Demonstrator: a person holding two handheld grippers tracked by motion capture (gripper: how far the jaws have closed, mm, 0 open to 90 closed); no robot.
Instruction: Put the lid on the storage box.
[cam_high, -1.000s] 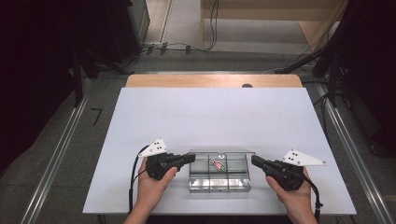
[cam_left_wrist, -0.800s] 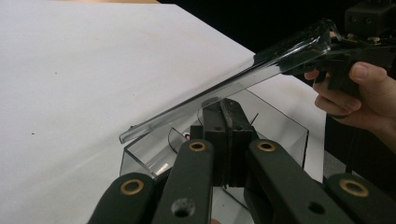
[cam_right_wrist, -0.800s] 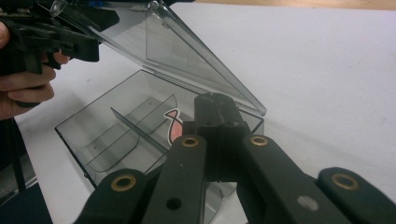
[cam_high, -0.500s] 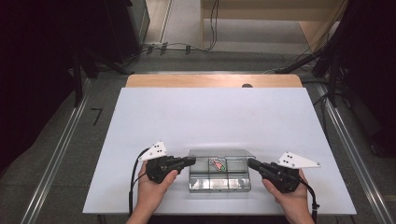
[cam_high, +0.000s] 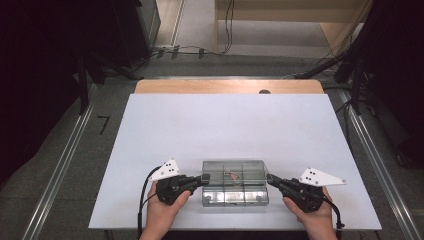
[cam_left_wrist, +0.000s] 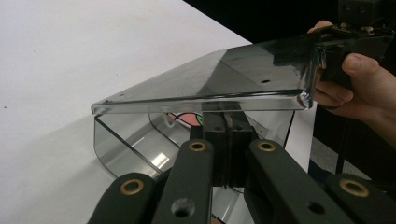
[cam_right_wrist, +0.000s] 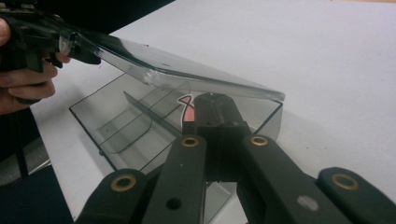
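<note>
Lid (cam_high: 234, 169) now raised between grippers' fingers (cam_left_wrist: 227, 140)

Can't make out the small reddish thing (cam_high: 230, 174) inside the clear box (cam_high: 235, 196), the raised lid (cam_left_wrist: 219, 79) half covers it.

Counted on tabletop (cam_high: 200, 130): 1 clear box (cam_high: 235, 196) w/ 1 lid (cam_high: 232, 170), half raised; 1 small red item (cam_high: 231, 175) inside. 2 grippers are seen, left gripper (cam_high: 206, 178) & right gripper (cam_high: 270, 179), held in 2 hands.
</note>
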